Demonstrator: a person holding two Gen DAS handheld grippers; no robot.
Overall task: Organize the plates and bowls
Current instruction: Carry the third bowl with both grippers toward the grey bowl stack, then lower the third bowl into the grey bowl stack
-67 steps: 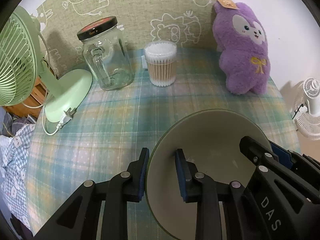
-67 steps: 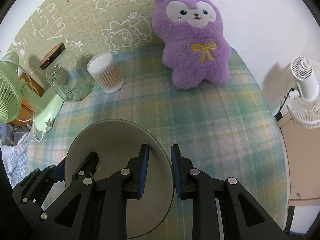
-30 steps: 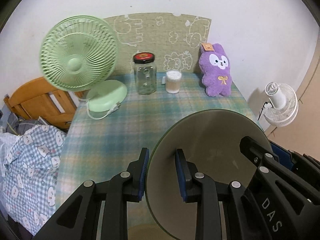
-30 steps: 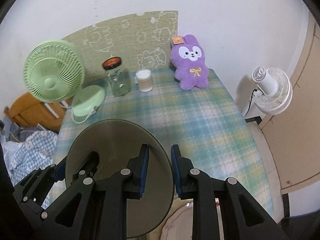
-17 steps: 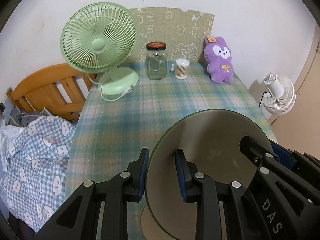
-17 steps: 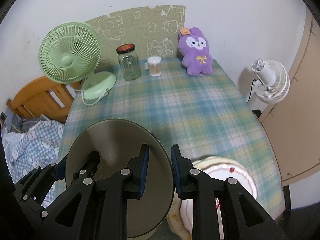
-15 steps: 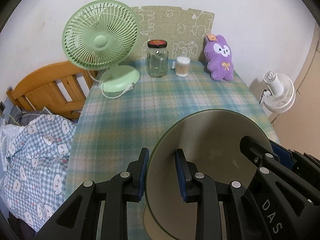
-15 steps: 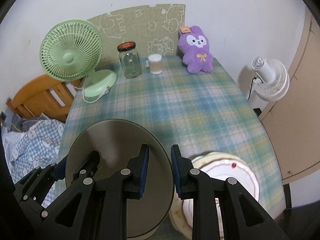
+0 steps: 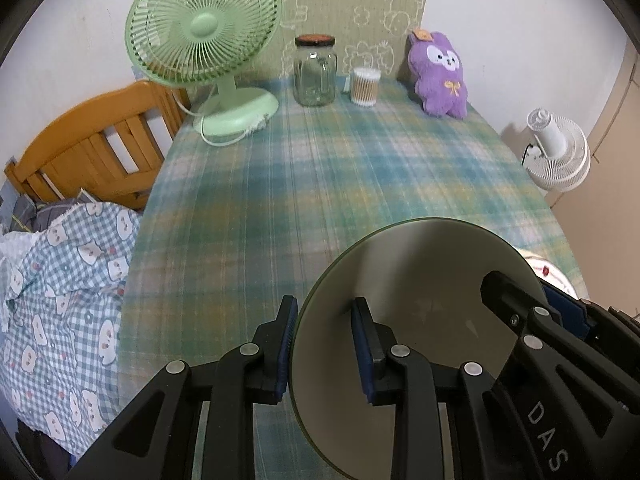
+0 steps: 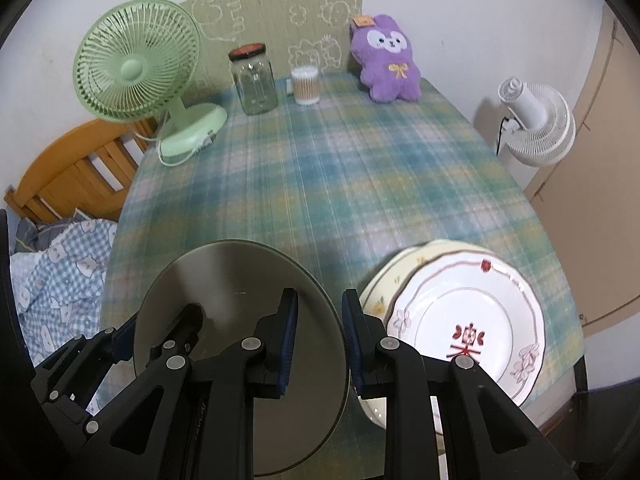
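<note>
Both grippers hold one grey-green bowl (image 9: pixel 424 292) above the near end of the table. My left gripper (image 9: pixel 325 347) is shut on the bowl's left rim. My right gripper (image 10: pixel 317 338) is shut on the same bowl (image 10: pixel 236 280) at its right rim. The right gripper's black fingers (image 9: pixel 516 300) show inside the bowl in the left wrist view. A white plate with red markings (image 10: pixel 468 320) lies on a cream plate (image 10: pixel 384 280) at the near right of the table, right of the bowl.
The plaid tablecloth (image 10: pixel 340 168) covers the table. At the far end stand a green fan (image 10: pixel 136 68), a glass jar (image 10: pixel 254 80), a cotton swab tub (image 10: pixel 306 86) and a purple plush toy (image 10: pixel 390 60). A wooden chair (image 9: pixel 96 148) and checked bedding (image 9: pixel 52 280) are left; a white fan (image 10: pixel 532 120) is right.
Both grippers have pulled back and up from the far end of the table with the bowl. The stacked plates have come into view at the near right.
</note>
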